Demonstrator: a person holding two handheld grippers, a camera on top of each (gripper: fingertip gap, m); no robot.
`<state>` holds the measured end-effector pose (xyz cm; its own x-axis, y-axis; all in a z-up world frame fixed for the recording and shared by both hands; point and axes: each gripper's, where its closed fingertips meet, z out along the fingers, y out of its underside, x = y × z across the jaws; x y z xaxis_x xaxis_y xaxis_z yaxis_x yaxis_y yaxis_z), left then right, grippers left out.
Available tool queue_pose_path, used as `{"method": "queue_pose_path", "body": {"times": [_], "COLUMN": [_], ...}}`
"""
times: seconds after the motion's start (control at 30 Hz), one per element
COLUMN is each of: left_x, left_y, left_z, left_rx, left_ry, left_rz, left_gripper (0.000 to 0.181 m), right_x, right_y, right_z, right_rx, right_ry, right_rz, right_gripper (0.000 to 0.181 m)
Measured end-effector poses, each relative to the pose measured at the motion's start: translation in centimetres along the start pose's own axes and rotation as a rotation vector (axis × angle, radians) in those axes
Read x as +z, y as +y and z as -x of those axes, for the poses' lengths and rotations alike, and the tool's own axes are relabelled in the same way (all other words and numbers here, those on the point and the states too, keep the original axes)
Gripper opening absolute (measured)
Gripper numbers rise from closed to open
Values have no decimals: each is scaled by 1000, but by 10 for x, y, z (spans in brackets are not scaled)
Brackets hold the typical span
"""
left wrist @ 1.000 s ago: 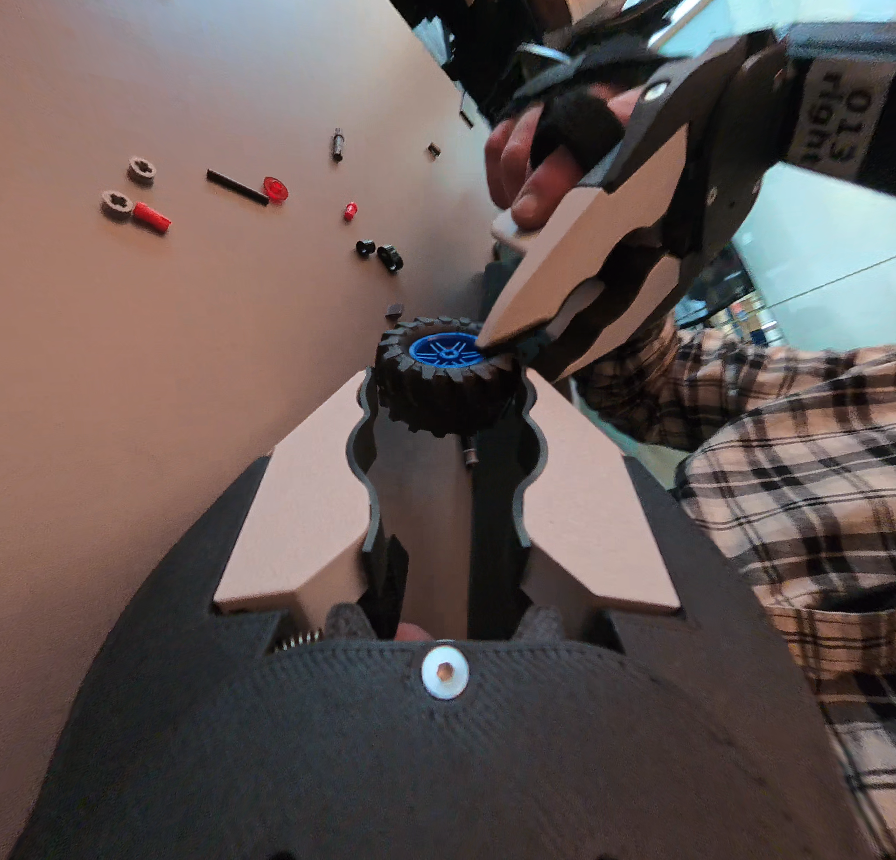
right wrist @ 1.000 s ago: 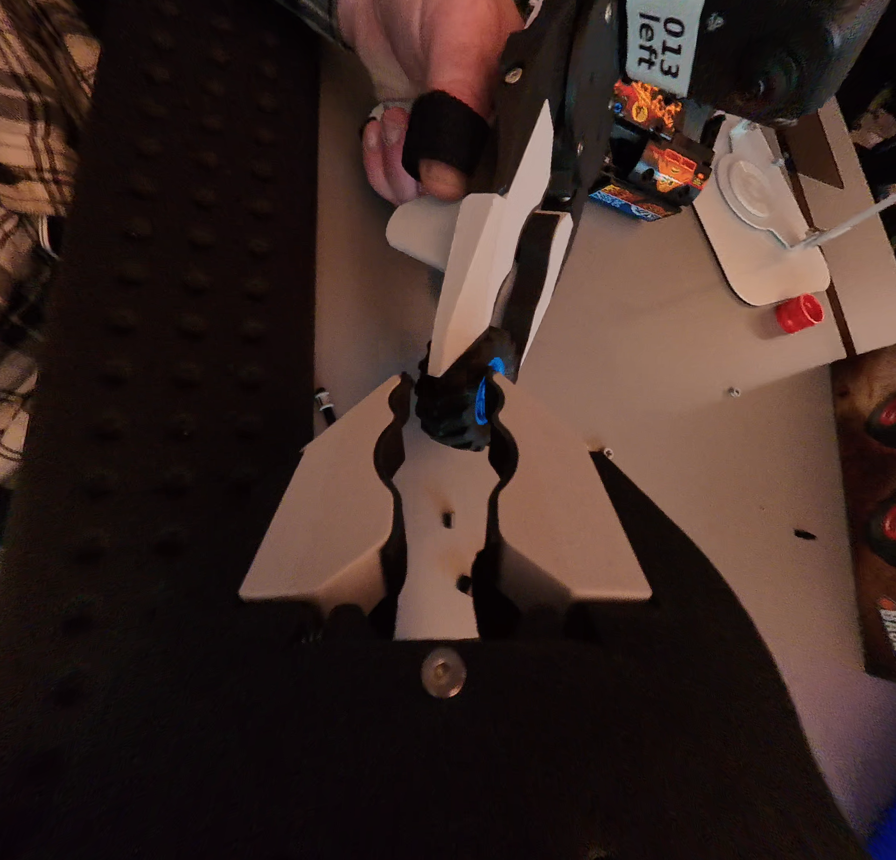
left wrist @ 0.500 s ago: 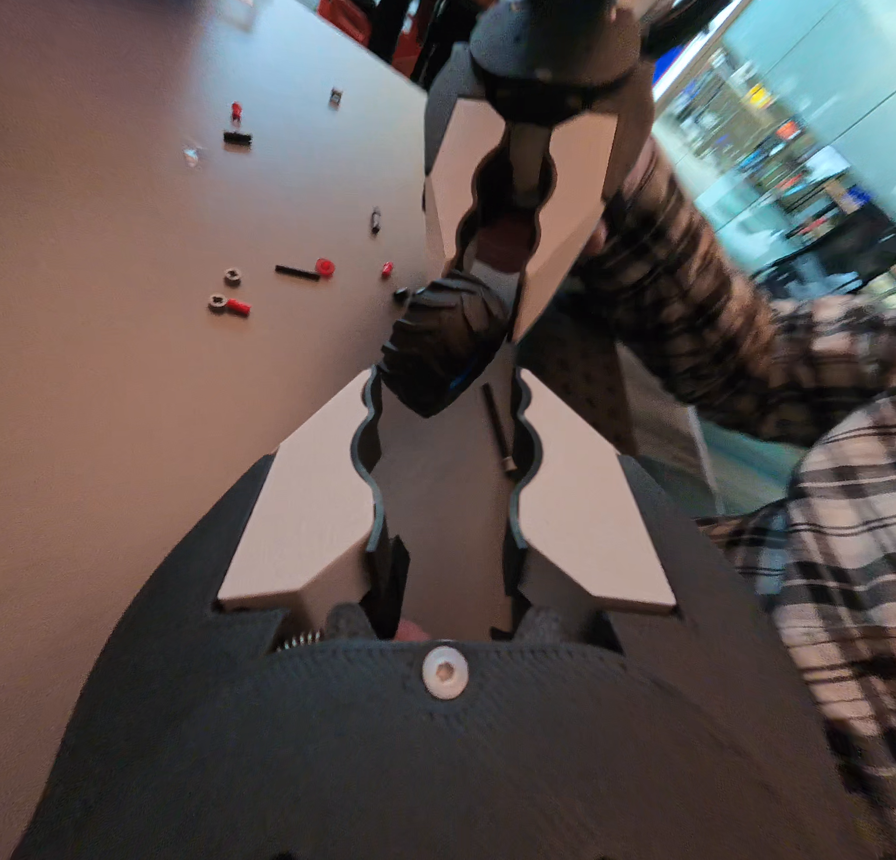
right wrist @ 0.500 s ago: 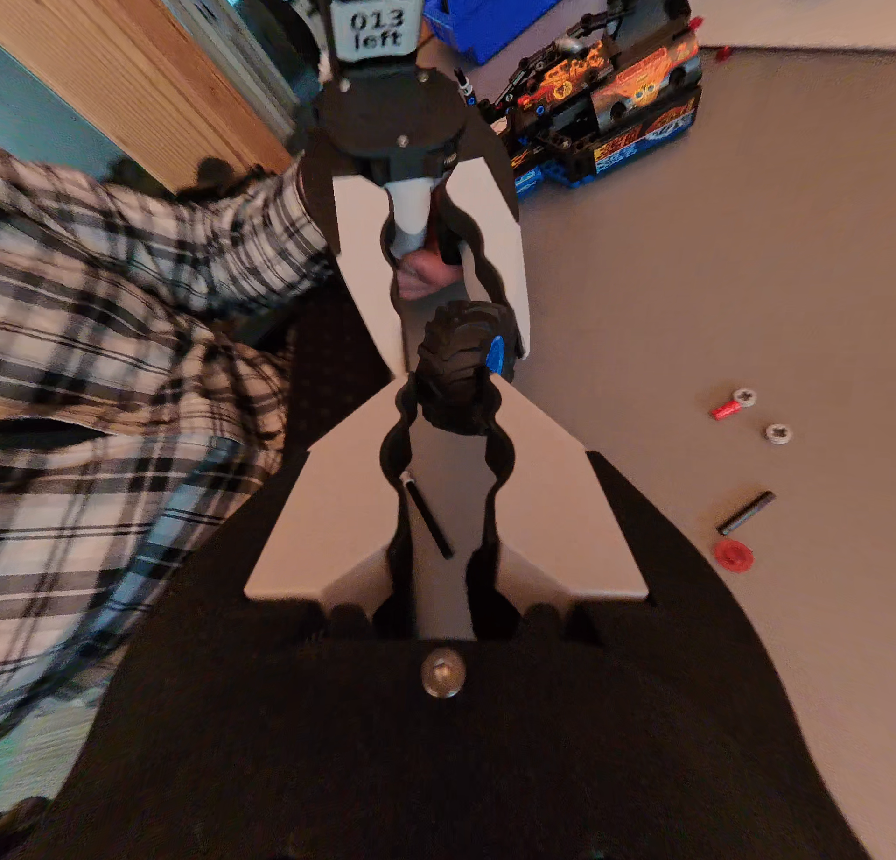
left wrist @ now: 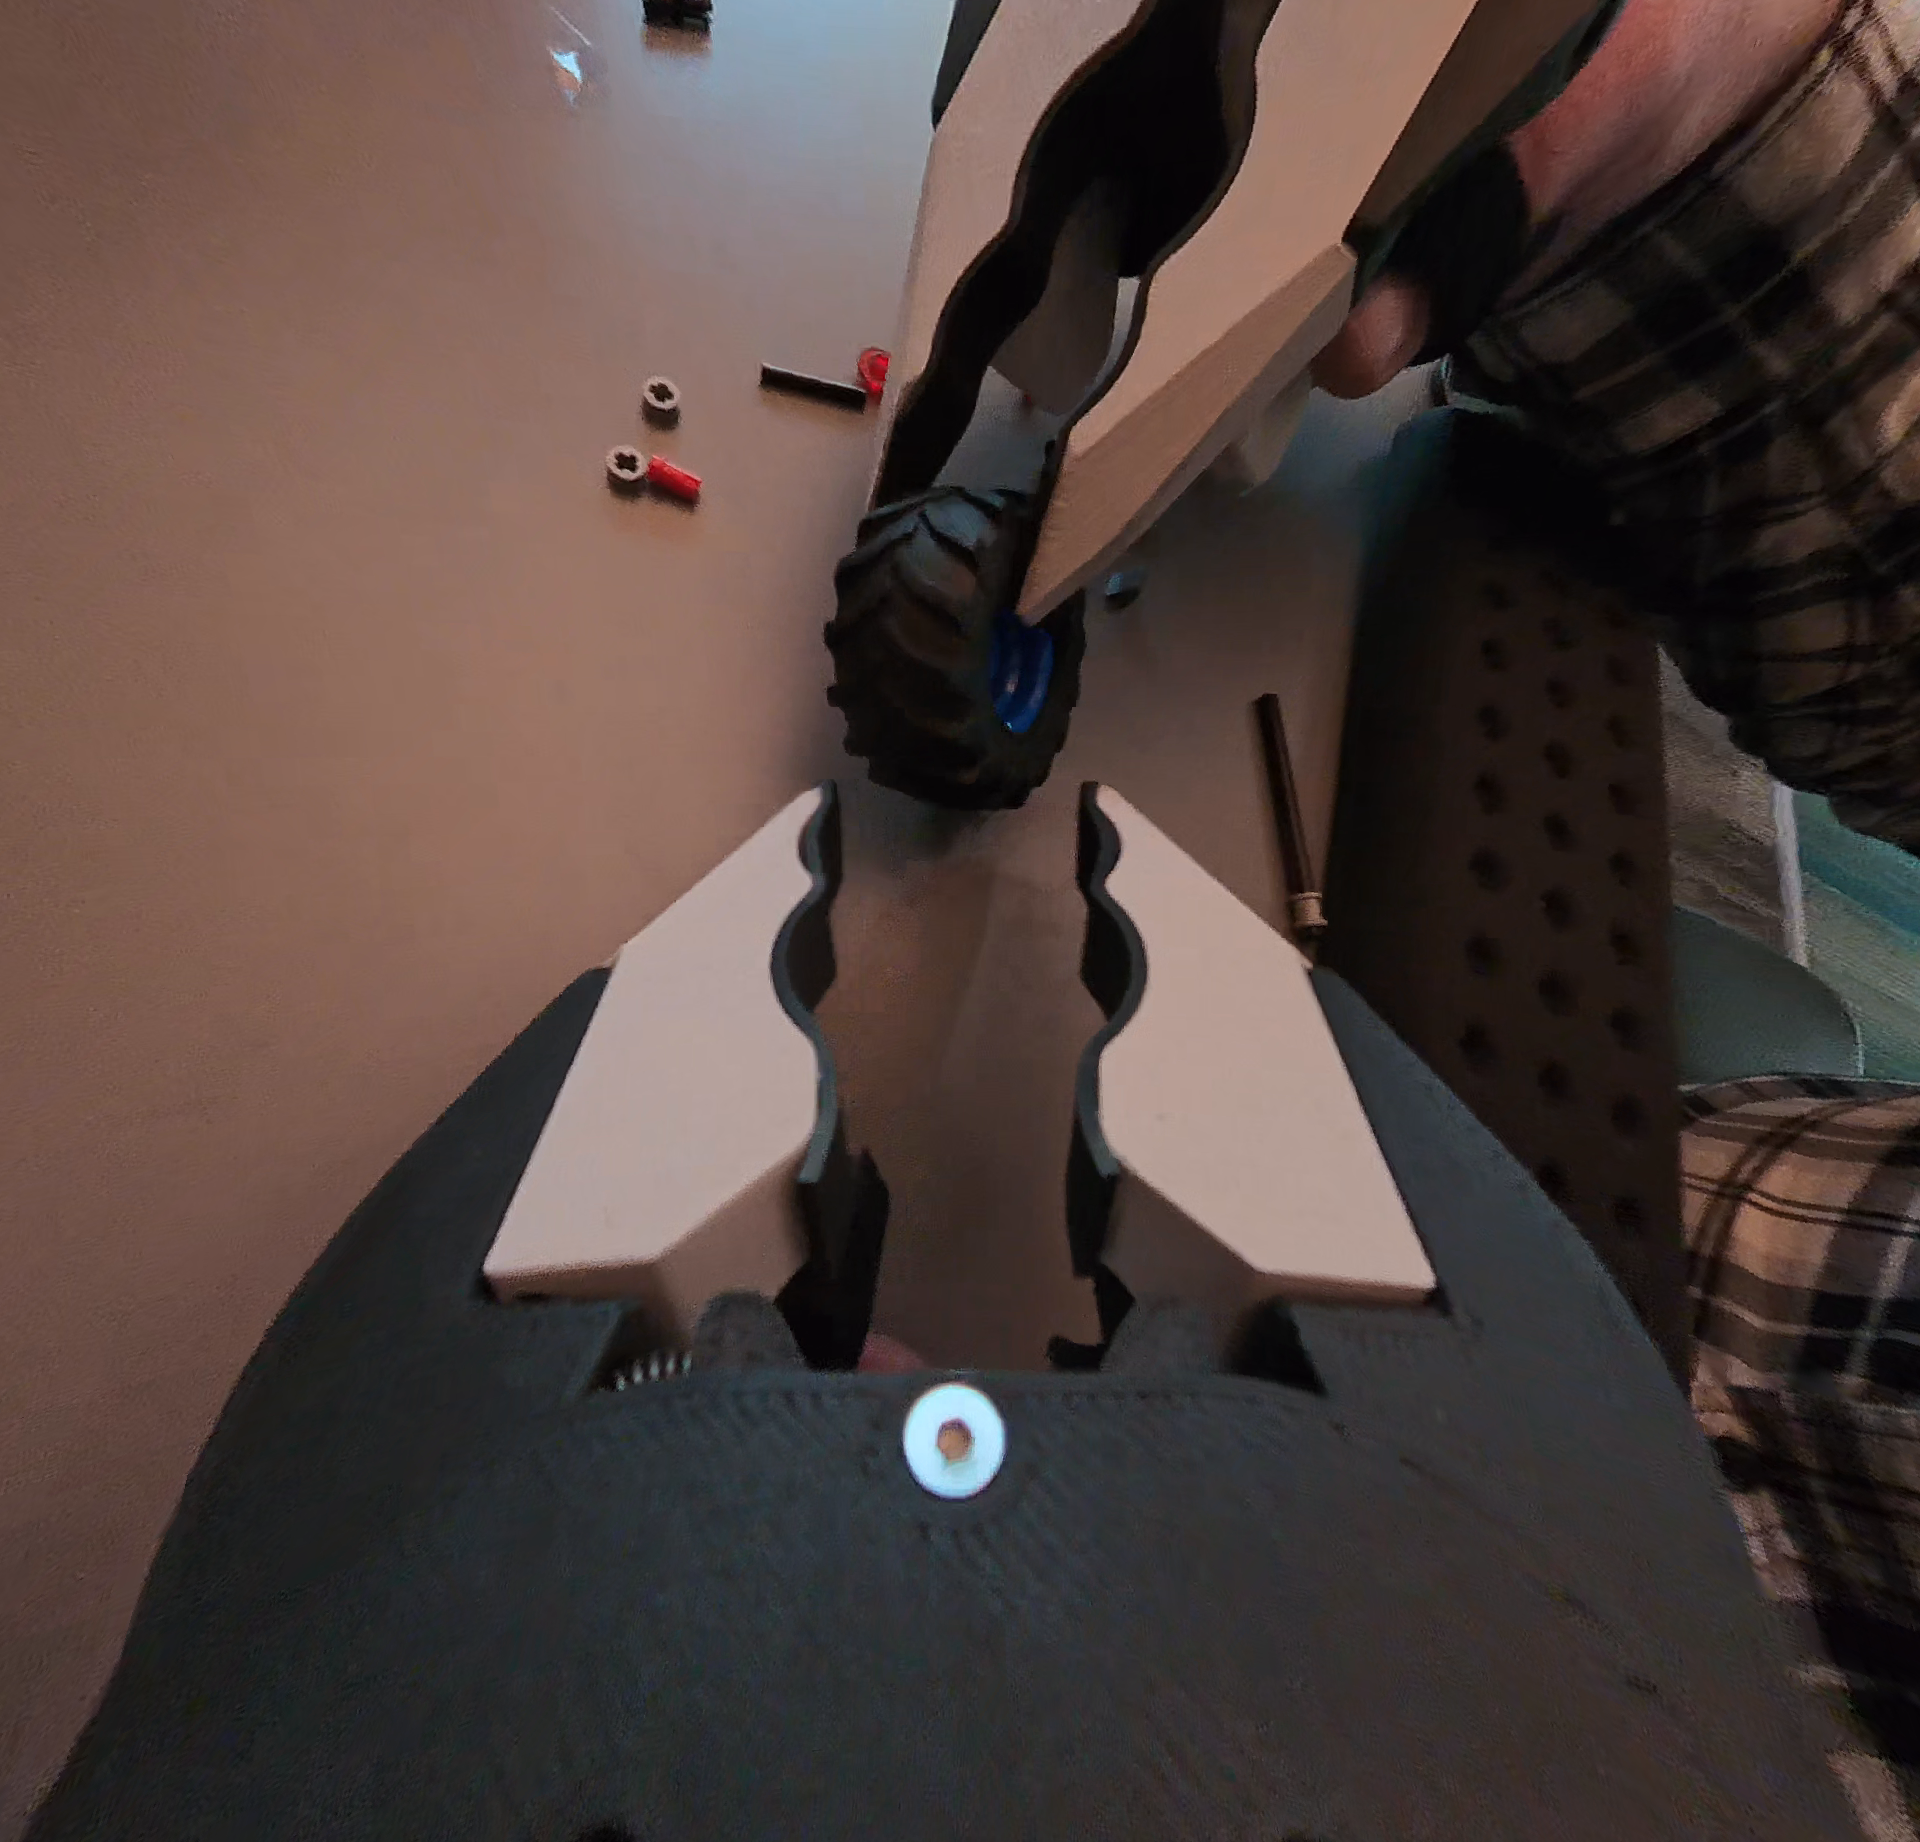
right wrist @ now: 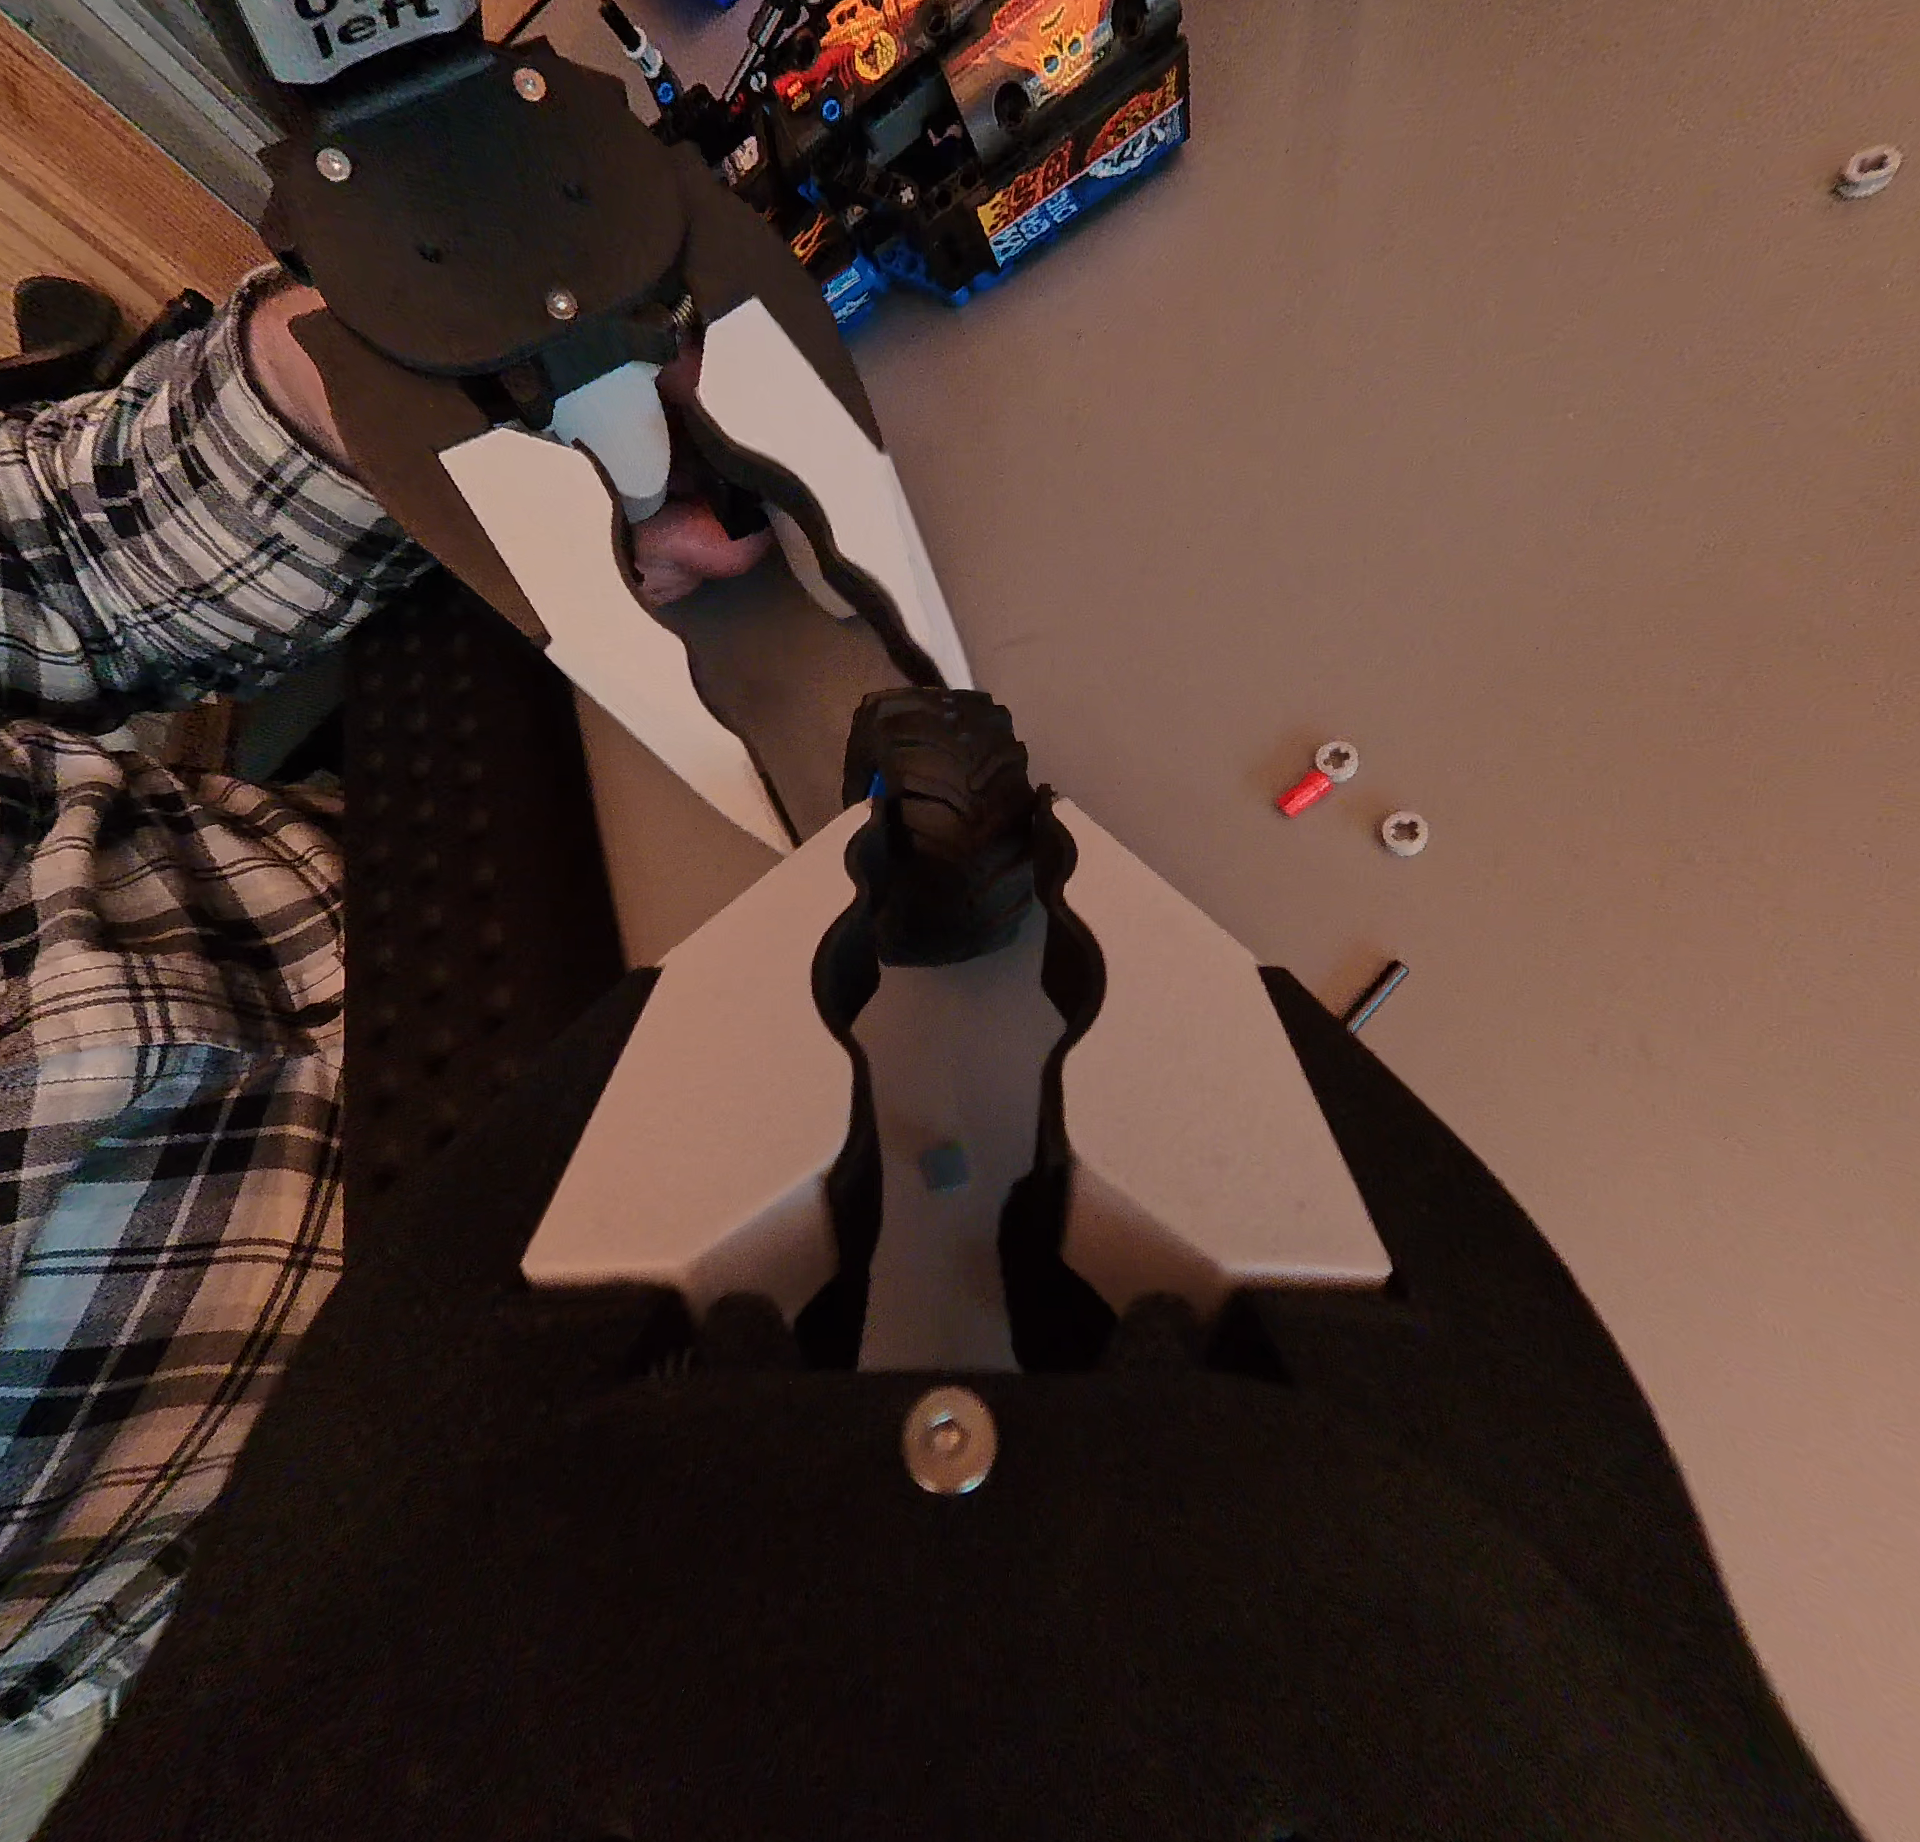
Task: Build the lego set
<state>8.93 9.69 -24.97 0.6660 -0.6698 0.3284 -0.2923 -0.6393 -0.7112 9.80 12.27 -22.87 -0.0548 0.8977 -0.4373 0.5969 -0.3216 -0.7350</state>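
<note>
Fingers of right gripper clamped on the black wheel with blue hub, held above the table. Left gripper fingers apart, empty, tips just short of the wheel. Black axle lies on table nearby.

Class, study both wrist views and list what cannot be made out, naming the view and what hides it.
- Wheel hub: right wrist view, hidden by the tyre tread and the right gripper's jaws.
- Black axle: right wrist view, partly behind the gripper body.
- Red disc: left wrist view, half covered by the right gripper.
- Model truck: right wrist view, cut off by the top edge.
</note>
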Motion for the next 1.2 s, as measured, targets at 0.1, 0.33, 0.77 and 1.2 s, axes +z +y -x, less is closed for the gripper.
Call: {"method": "queue_pose_path", "body": {"times": [0.1,0.33,0.77,1.2], "left_x": [-4,-3,12,14], "left_y": [-13,-17,-7,-10], "left_z": [5,3,-5,-4], "left_rx": [21,127,146,41], "left_ry": [-38,-68,-1,71], "left_rz": [-60,-62,4,-3], "left_gripper": [51,27,32,30], "right_x": [2,6,5,-3], "right_y": [-2,1,9,3], "right_z": [3,11,10,1], "right_rx": [-43,-163,-174,-181], "right_ry": [14,75,37,84], "right_rz": [-1,37,25,-41], "right_gripper": [25,27,27,14]}}
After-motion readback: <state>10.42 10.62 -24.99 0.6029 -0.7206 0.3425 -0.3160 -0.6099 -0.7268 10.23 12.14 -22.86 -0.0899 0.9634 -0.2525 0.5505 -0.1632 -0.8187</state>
